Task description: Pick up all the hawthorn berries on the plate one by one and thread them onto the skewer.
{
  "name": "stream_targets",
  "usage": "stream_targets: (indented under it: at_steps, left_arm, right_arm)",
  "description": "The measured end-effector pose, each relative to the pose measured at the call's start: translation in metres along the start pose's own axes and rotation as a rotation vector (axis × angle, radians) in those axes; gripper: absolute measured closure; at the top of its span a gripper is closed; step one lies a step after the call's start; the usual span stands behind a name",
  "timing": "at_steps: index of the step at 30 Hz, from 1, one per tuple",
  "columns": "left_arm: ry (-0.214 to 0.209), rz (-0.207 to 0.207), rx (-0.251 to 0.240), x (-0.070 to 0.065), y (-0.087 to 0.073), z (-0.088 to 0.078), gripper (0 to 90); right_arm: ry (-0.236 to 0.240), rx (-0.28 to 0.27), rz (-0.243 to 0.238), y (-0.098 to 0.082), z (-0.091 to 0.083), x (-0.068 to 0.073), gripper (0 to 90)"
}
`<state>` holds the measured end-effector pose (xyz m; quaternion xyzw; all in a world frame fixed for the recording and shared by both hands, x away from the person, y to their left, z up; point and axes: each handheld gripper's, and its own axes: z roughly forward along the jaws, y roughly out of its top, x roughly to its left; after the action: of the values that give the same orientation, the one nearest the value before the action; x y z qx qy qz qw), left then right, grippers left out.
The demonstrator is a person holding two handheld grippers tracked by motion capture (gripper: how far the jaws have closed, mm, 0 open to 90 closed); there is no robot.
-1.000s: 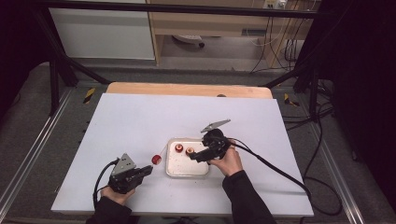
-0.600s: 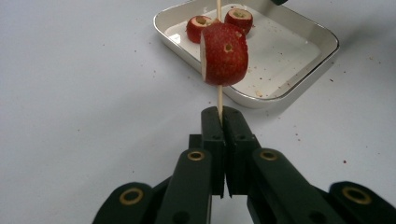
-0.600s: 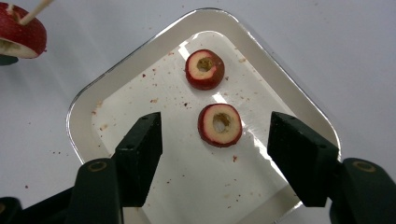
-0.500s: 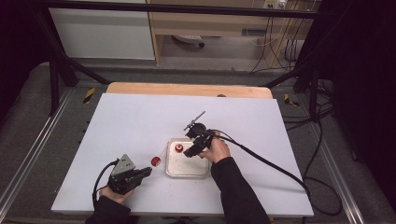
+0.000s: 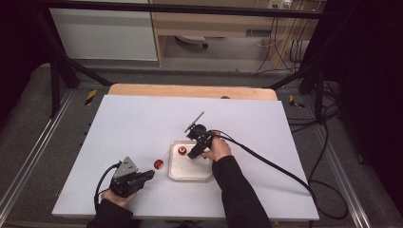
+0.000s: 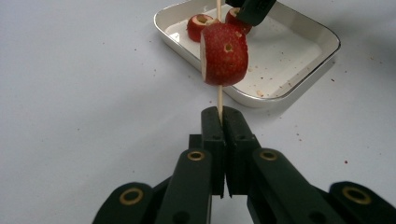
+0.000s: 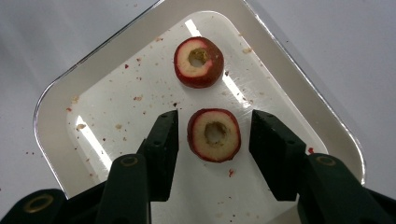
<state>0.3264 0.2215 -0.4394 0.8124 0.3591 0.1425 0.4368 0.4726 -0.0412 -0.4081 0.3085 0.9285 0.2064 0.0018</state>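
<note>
My left gripper (image 5: 151, 174) (image 6: 222, 112) is shut on the lower end of a thin wooden skewer (image 6: 219, 97). A red cored fruit piece (image 6: 224, 53) (image 5: 158, 164) is threaded on the skewer, which points toward the white tray (image 5: 190, 177) (image 7: 56, 99). My right gripper (image 5: 192, 154) (image 7: 215, 128) hangs over the tray, pointing down. Its jaws have just been closing and now stand either side of a cored red slice (image 7: 215, 135), with a small gap on each side. A second cored slice (image 7: 198, 56) lies just beyond it.
The tray's floor is scattered with crumbs. The white tabletop (image 5: 142, 123) spreads around the tray, with a wooden edge (image 5: 190, 91) at the far side. The right gripper's black cable (image 5: 275, 166) trails off to the right over the table.
The right gripper has moved left from the tray's right side to over its far left part and sunk a little. Its jaws have narrowed around a slice. The left gripper has stayed still.
</note>
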Motion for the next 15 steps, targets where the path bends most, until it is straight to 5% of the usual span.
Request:
stream_targets:
  at_steps: [15]
  left_arm:
    - [-0.001,0.004,0.003,-0.0001,0.0001,0.0006,88.0]
  right_arm:
    - [0.027,0.03,0.01,0.0014,0.0056,-0.0049,61.6]
